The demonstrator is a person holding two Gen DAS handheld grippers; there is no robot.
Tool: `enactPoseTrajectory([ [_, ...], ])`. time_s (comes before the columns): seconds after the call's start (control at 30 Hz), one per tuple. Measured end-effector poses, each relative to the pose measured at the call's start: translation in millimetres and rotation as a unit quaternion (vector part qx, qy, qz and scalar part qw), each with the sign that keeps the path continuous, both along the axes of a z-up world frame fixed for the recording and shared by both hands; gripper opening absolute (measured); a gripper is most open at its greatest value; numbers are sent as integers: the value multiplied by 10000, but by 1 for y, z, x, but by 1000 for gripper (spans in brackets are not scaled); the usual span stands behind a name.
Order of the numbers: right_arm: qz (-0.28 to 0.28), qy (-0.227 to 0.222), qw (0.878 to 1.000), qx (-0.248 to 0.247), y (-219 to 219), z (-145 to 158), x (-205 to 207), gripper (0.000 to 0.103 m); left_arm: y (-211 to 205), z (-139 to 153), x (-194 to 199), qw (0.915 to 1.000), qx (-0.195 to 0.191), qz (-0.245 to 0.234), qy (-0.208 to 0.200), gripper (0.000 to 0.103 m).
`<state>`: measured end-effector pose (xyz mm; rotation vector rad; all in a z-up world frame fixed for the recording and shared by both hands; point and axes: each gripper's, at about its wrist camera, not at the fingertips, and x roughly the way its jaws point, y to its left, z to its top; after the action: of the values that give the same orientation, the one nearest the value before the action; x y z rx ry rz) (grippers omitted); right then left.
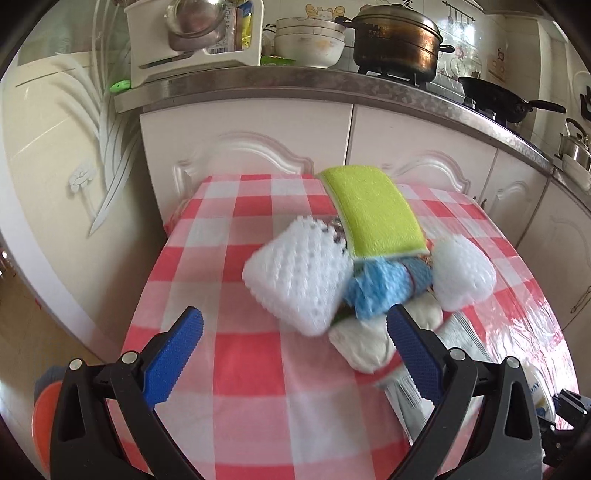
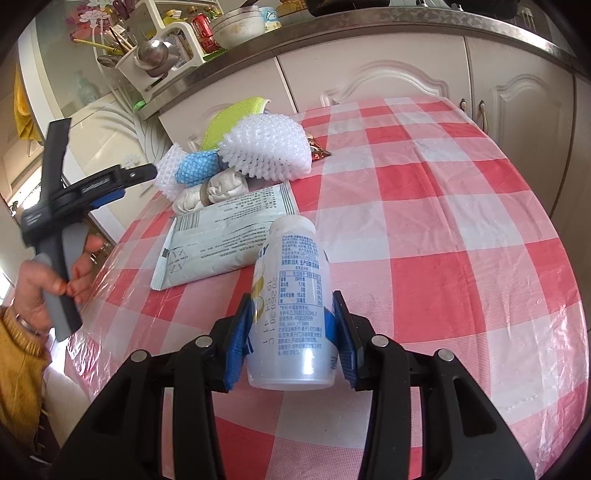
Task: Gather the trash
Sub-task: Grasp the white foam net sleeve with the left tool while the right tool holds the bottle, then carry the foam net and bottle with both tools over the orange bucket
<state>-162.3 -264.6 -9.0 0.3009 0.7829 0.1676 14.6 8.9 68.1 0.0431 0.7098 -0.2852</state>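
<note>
A pile of trash lies on the red-and-white checked table (image 1: 240, 369): two white foam nets (image 1: 299, 273), a blue net (image 1: 380, 291), crumpled white tissue (image 1: 365, 343), a grey printed packet (image 1: 406, 387) and a green sponge cloth (image 1: 373, 210). My left gripper (image 1: 295, 354) is open just in front of the pile, with nothing between its pads. My right gripper (image 2: 291, 339) is shut on a white plastic bottle (image 2: 291, 306), held above the table (image 2: 443, 258). The pile also shows in the right wrist view: foam net (image 2: 269, 147), packet (image 2: 221, 236).
White kitchen cabinets (image 1: 258, 140) stand behind the table, under a steel counter with a pot (image 1: 399, 40), bowls (image 1: 310, 40) and a dish rack (image 1: 195, 33). A glass sliding door (image 1: 66, 147) is at the left. The left gripper and the hand on it (image 2: 59, 229) show at the table's left edge.
</note>
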Motion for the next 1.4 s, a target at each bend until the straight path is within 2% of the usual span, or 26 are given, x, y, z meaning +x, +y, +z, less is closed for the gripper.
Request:
enactPoseTrajectory([
  [0.27, 50, -5, 10000, 60, -2, 0, 1, 43, -1, -17, 47, 9998, -57, -1, 215, 95],
  [0.3, 51, -7, 10000, 44, -1, 0, 1, 43, -2, -19, 49, 9997, -63, -29, 218, 86],
  [0.33, 49, -10, 10000, 16, -1, 0, 1, 43, -3, -21, 50, 9997, -86, -43, 244, 70],
  [0.43, 39, -19, 9999, -93, 2, 0, 1, 43, -1, -27, 52, 9990, -280, -20, 346, 62],
  [0.63, -48, -11, 9998, -214, 6, 0, 3, 43, 2, -26, 38, 9988, -381, 72, 299, 42],
  [0.7, -77, 4, 9996, -273, 8, 1, 3, 43, 4, -23, 31, 9987, -395, 124, 289, 39],
  [0.87, -114, 33, 9995, -278, 11, 2, 6, 43, 12, -13, 5, 9995, -229, 235, 41, 36],
  [1.1, -70, -154, 9989, -439, 24, 18, 8, 43, 35, 2, -30, 9986, -30, 413, -318, 36],
  [1.4, 475, -108, 9983, -334, 68, 30, 25, 43, 90, 15, -62, 9946, 226, 901, -467, 36],
])
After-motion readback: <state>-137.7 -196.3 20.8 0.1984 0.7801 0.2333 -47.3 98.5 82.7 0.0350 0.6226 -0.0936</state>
